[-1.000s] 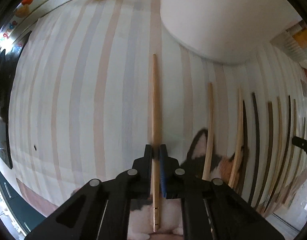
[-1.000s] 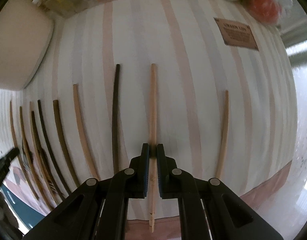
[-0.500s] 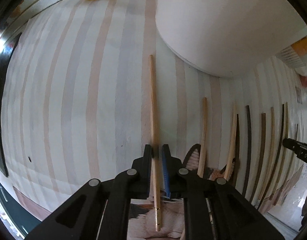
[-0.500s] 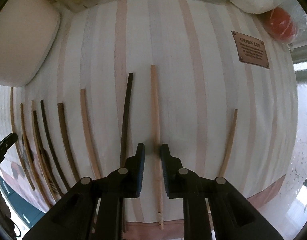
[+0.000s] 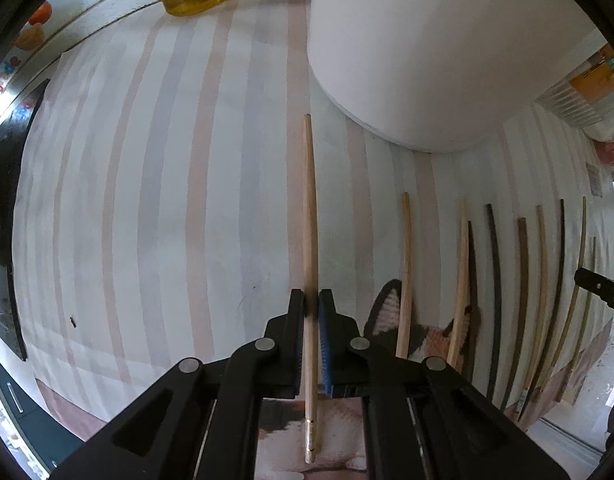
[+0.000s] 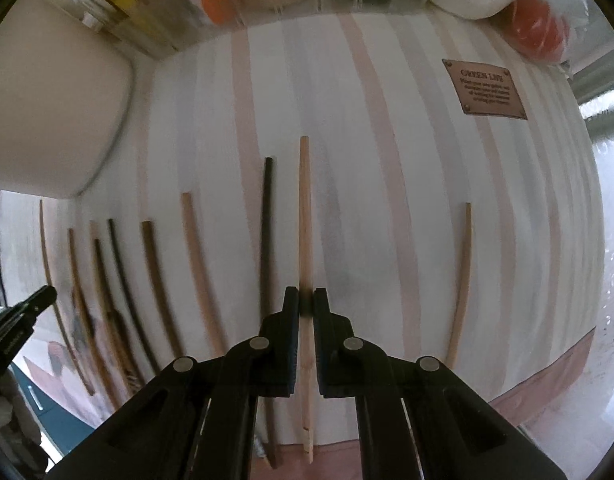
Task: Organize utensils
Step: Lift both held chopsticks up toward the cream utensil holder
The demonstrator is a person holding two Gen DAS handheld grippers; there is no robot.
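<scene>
Two chopsticks in hand: left gripper (image 5: 311, 303) clamped on a pale chopstick (image 5: 309, 216), right gripper (image 6: 305, 300) clamped on a tan chopstick (image 6: 305, 216), jaws of both closed tight on the wood after briefly loosening and re-closing, stick between them throughout. Both pointing straight down over the striped cloth (image 5: 147, 200) on the counter. Pale chopstick held just left of the white container (image 5: 427, 60), tip reaching toward its base. Tan one held well right of that container, just right of a dark chopstick (image 6: 267, 240), with the row of other chopsticks (image 6: 147, 280) lying between it and the container, and a lone chopstick (image 6: 461, 280) farther right still.

Likely light, stiff and thin; smooth enough to swivel or slip in a narrow pinch. Gripped below the middle, nearer the thick end, so the long tip end may sag or pivot. Best taken closer to mid-length, squarely across the pads, and set down flat, parallel to the row.
</scene>
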